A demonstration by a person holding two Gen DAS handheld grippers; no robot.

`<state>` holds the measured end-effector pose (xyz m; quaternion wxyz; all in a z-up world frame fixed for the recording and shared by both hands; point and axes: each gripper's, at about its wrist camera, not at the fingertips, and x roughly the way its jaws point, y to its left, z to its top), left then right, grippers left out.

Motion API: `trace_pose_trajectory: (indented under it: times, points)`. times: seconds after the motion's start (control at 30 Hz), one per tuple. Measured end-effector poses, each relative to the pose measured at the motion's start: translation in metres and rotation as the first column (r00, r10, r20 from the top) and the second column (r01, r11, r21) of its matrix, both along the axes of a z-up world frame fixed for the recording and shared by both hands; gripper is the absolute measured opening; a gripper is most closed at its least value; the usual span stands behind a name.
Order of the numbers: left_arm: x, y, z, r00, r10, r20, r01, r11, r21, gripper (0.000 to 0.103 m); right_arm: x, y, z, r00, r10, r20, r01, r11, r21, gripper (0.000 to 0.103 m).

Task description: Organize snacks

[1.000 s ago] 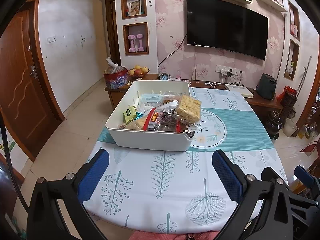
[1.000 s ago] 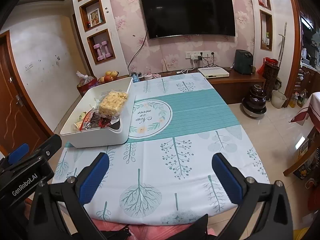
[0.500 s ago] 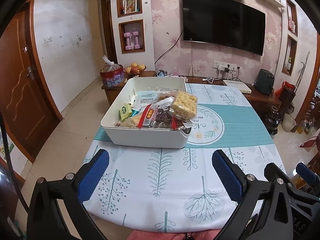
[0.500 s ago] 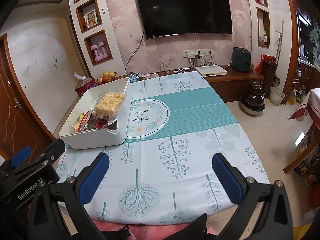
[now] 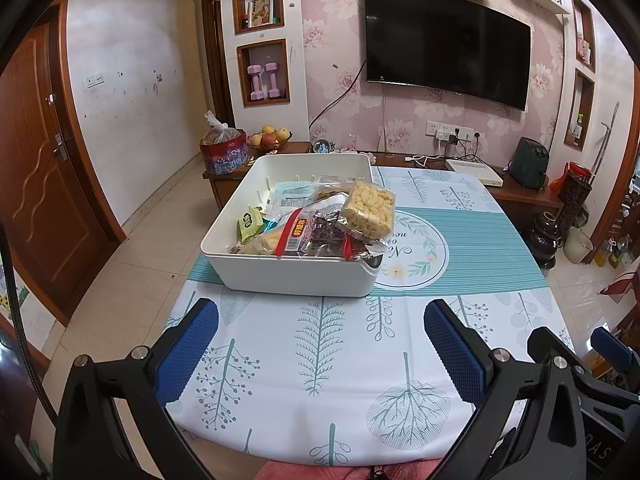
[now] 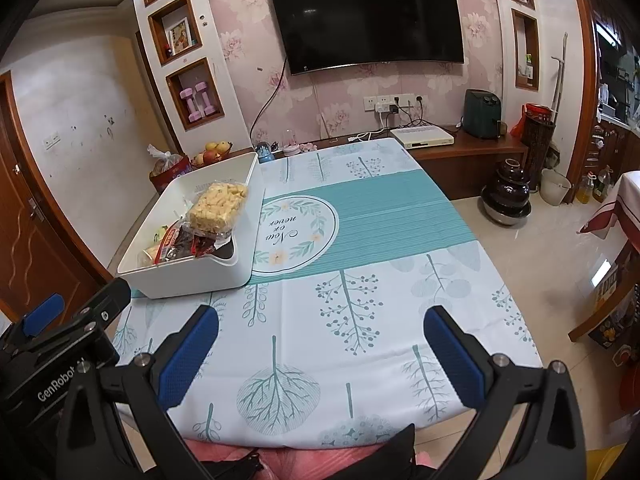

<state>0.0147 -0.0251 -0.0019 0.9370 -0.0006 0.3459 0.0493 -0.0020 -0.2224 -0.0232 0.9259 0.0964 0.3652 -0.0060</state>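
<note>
A white bin [image 5: 296,276] stands on the table's left half and holds several snack packets. A clear bag of yellow puffed snacks [image 5: 370,208] lies on top, with a red-labelled packet [image 5: 298,232] and a green packet [image 5: 250,226] beside it. The bin also shows in the right wrist view [image 6: 192,276] with the yellow bag [image 6: 218,206]. My left gripper [image 5: 320,344] is open and empty over the near table edge, short of the bin. My right gripper [image 6: 320,344] is open and empty over the near right part of the table.
The table wears a white and teal tree-print cloth [image 5: 360,360]. Behind it a low wooden cabinet carries a fruit bowl [image 5: 269,138], a red tin [image 5: 223,154] and a white box [image 6: 422,137]. A dark pot [image 6: 508,196] stands on the floor at right.
Both grippers have drifted slightly, the views shifting a little up and toward the bin. Both stay open and empty. The bin and snacks have not moved.
</note>
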Motion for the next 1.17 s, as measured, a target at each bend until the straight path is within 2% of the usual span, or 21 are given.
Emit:
trace_pose_trajectory:
  times: [1.17]
  points:
    - [0.0009, -0.0009, -0.0023, 1.0, -0.002, -0.004, 0.002, 1.0, 0.003, 0.102, 0.001, 0.002, -0.0087, 1.0, -0.004, -0.016, 0.005, 1.0, 0.015, 0.103]
